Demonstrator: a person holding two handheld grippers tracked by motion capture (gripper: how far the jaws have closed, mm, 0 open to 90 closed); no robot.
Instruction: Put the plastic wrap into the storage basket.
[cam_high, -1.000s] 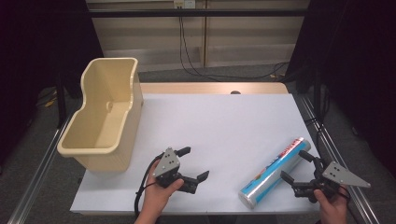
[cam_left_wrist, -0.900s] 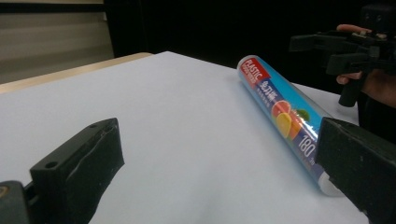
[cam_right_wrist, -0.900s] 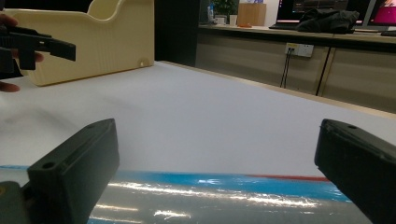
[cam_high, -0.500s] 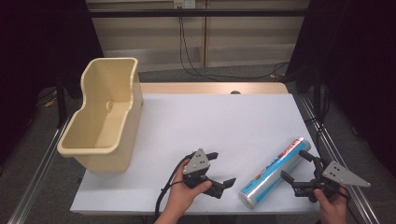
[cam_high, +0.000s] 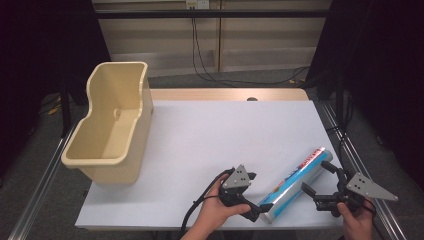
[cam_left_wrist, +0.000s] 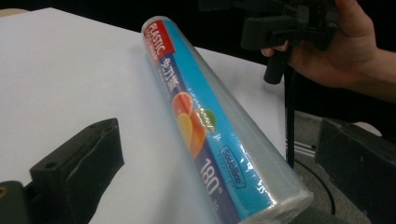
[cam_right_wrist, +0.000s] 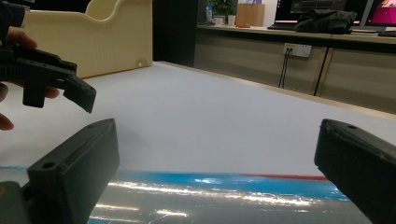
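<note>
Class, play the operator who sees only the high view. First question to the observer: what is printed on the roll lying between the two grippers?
Observer: The roll reads PLASTIC at its red end, with fruit pictures and 180 lower down.
Operator: Is the left gripper on it?
Observer: No. The left gripper is open, its jaws either side of the roll's near end.
Operator: And the right?
Observer: The right gripper is open too, the roll lying crosswise just before its jaws.
</note>
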